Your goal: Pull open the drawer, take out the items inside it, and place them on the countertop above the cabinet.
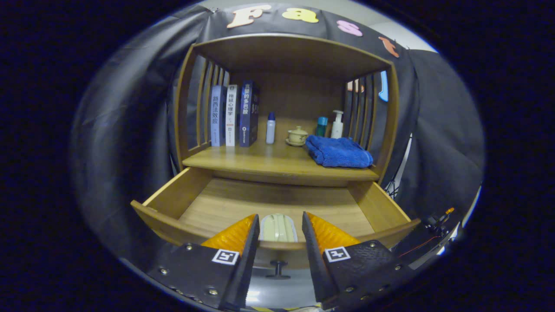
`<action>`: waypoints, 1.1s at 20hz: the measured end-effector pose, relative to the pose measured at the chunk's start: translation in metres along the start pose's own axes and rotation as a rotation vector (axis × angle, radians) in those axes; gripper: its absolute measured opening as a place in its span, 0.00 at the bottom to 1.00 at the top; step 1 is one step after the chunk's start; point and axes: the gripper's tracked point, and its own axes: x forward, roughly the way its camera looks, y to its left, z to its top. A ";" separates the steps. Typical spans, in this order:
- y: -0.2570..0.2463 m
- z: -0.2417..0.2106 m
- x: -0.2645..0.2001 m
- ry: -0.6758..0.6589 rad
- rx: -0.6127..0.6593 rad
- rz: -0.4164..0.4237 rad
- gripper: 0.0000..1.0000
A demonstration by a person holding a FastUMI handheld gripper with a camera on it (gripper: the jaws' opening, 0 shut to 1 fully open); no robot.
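Observation:
The wooden drawer (190, 195) stands pulled out below the countertop (269, 162). Inside it, close to the front wall, lies a pale cream oblong item (278, 227). My gripper (281, 225) is open, its two fingers (243, 236) over the drawer's front edge on either side of that item, not touching it. The drawer's small dark knob (278, 268) shows below, between the fingers.
On the countertop stand three books (232, 115), a white bottle with a blue cap (270, 128), a lidded teacup on a saucer (297, 136), a teal bottle (321, 126), a pump bottle (337, 124) and a folded blue towel (339, 151). Slatted side walls enclose the shelf.

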 end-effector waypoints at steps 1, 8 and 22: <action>0.001 -0.005 0.011 0.063 -0.002 0.009 0.58; 0.008 -0.033 0.076 0.335 -0.003 0.027 0.58; 0.008 -0.059 0.094 0.429 0.026 0.048 0.18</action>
